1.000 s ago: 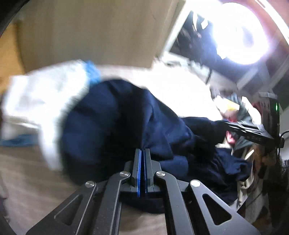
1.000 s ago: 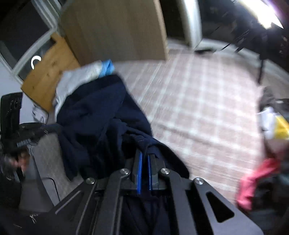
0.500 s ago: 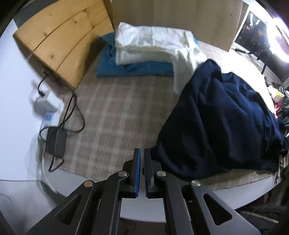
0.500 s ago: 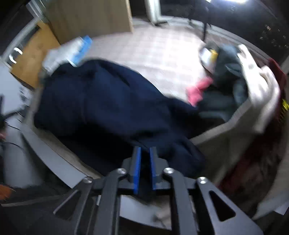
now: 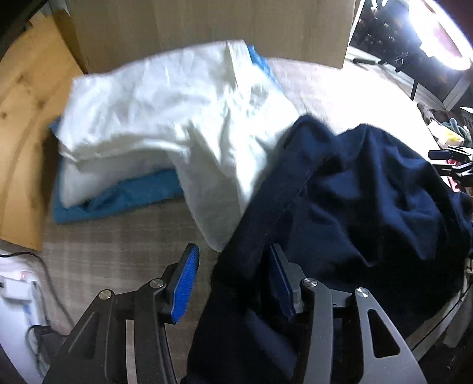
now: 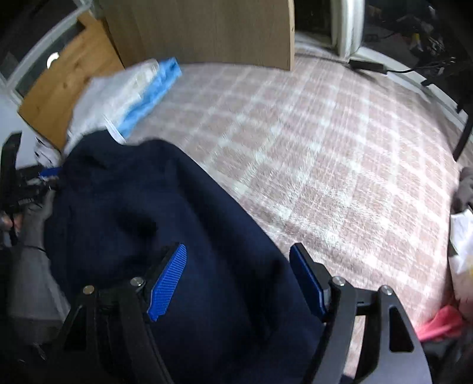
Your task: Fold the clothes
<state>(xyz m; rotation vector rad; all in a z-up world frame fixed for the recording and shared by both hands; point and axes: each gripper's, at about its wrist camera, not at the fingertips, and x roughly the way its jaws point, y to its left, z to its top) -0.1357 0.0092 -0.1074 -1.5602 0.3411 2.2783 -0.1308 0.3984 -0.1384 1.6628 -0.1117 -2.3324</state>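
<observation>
A crumpled navy garment [image 5: 369, 195] lies on the plaid-covered surface, its near edge running between the spread fingers of my left gripper [image 5: 233, 263], which is open. In the right wrist view the same navy garment [image 6: 142, 206] fills the lower left, and my right gripper [image 6: 239, 265] stands open over its near part. A white folded garment [image 5: 165, 118] rests on a blue folded one [image 5: 124, 198] at the back left, with a white flap touching the navy cloth. The left gripper's body [image 6: 26, 183] shows at the left edge of the right wrist view.
Plaid cloth [image 6: 310, 147] covers the wide surface to the right. A wooden board [image 5: 207, 26] stands behind the stack, with a wooden panel [image 5: 20, 124] at the left. A white charger and cables [image 5: 17, 286] lie at the lower left. Pink and other clothes [image 6: 440, 325] sit at the right.
Both grippers went from shut to open. The left view swung closer to the folded stack and the navy garment's edge; the right view swung back over the plaid surface.
</observation>
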